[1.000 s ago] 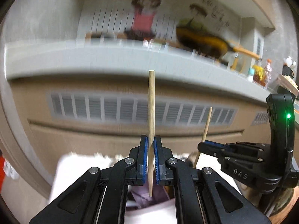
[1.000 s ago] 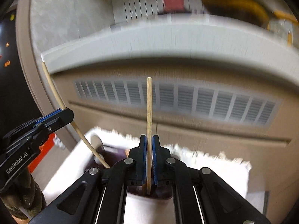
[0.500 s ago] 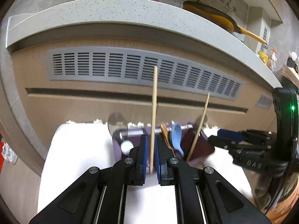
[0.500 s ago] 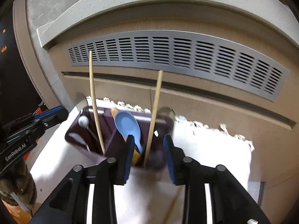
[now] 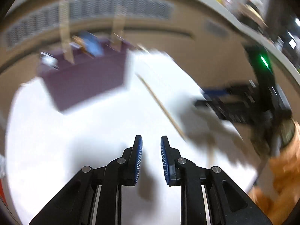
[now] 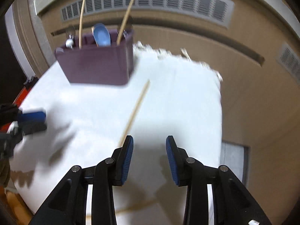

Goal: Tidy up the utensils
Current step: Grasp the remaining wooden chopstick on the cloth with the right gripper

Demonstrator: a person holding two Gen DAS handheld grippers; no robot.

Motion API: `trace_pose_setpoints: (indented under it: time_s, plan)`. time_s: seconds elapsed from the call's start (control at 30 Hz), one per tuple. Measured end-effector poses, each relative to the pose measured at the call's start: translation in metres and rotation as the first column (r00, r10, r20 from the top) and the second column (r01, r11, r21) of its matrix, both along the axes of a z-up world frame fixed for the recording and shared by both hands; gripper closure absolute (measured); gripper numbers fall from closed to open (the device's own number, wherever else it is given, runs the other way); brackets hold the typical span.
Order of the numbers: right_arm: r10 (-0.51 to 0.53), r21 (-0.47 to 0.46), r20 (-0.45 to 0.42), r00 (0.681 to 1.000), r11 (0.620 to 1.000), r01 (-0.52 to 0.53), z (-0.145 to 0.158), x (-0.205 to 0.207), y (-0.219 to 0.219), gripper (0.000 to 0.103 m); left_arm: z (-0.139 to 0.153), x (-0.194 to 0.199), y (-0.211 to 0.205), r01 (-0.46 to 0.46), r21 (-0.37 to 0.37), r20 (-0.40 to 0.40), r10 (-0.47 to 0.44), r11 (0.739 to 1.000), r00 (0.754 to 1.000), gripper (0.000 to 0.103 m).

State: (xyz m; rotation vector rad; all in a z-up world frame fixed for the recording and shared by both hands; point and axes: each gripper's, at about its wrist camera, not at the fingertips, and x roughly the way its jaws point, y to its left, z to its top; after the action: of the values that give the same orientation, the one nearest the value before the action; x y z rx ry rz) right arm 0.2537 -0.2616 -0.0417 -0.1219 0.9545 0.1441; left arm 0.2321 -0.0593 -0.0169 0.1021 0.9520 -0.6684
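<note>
A purple utensil holder (image 6: pixel 97 65) stands on a white cloth (image 6: pixel 178 97). It holds two wooden chopsticks (image 6: pixel 81 20), a blue spoon (image 6: pixel 102 35) and a metal spoon (image 6: pixel 69 42). It also shows, blurred, in the left wrist view (image 5: pixel 84 75). One more wooden chopstick (image 6: pixel 136 110) lies flat on the cloth, seen too in the left wrist view (image 5: pixel 161 106). My right gripper (image 6: pixel 149 140) is open and empty, its left fingertip beside the chopstick's near end. My left gripper (image 5: pixel 151 140) is open and empty above the cloth.
A beige cabinet front with a grey vent grille (image 6: pixel 150 0) rises behind the cloth under a pale countertop edge (image 5: pixel 234 22). The right gripper's body (image 5: pixel 243 103) is at the right of the left wrist view. The left gripper (image 6: pixel 24 120) is at the left of the right wrist view.
Both grippers have let go of their chopsticks, which now stand in the holder. Both have opened, pulled back and lowered over the cloth.
</note>
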Motion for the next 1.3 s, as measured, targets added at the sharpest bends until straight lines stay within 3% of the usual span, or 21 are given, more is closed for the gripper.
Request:
trace_pose_setpoints:
  time_s: [0.17, 0.3, 0.5, 0.77, 0.9, 1.03, 1.17, 1.3]
  plan:
    - [-0.002, 0.023, 0.005, 1.0, 1.0, 0.002, -0.004, -0.025, -0.009, 0.057, -0.011, -0.045, -0.038, 0.172, 0.028, -0.102, -0.168, 0.985, 0.98, 0.081]
    - [0.016, 0.041, 0.037, 0.999, 0.999, -0.018, 0.002, -0.04, -0.009, 0.053, -0.013, -0.062, -0.062, 0.238, 0.073, -0.131, -0.227, 0.968, 0.965, 0.081]
    - [0.034, 0.041, 0.058, 0.998, 0.998, -0.037, 0.005, -0.053, -0.008, 0.046, -0.027, -0.061, -0.089, 0.231, 0.208, -0.133, -0.207, 0.95, 0.969, 0.082]
    - [0.03, 0.049, 0.045, 0.999, 0.998, -0.032, 0.0, -0.051, -0.013, 0.045, -0.047, -0.059, -0.092, 0.196, 0.271, -0.127, -0.167, 0.942, 0.978, 0.083]
    - [0.026, 0.051, 0.036, 0.999, 0.998, -0.027, -0.001, -0.046, -0.013, 0.044, -0.043, -0.057, -0.088, 0.171, 0.253, -0.101, -0.149, 0.952, 0.984, 0.092]
    - [0.018, 0.061, 0.026, 0.999, 0.998, -0.019, 0.0, -0.036, -0.011, 0.043, -0.028, -0.053, -0.067, 0.105, 0.197, -0.064, -0.094, 0.975, 0.994, 0.094]
    - [0.003, 0.094, 0.015, 1.0, 0.996, -0.004, 0.0, -0.019, -0.008, 0.043, -0.007, -0.045, -0.022, -0.026, 0.102, -0.024, 0.028, 0.994, 0.999, 0.094]
    - [-0.004, 0.121, -0.006, 1.0, 0.993, 0.005, -0.003, 0.004, 0.004, 0.043, -0.001, -0.038, 0.022, -0.142, 0.024, -0.032, 0.143, 0.99, 0.989, 0.094]
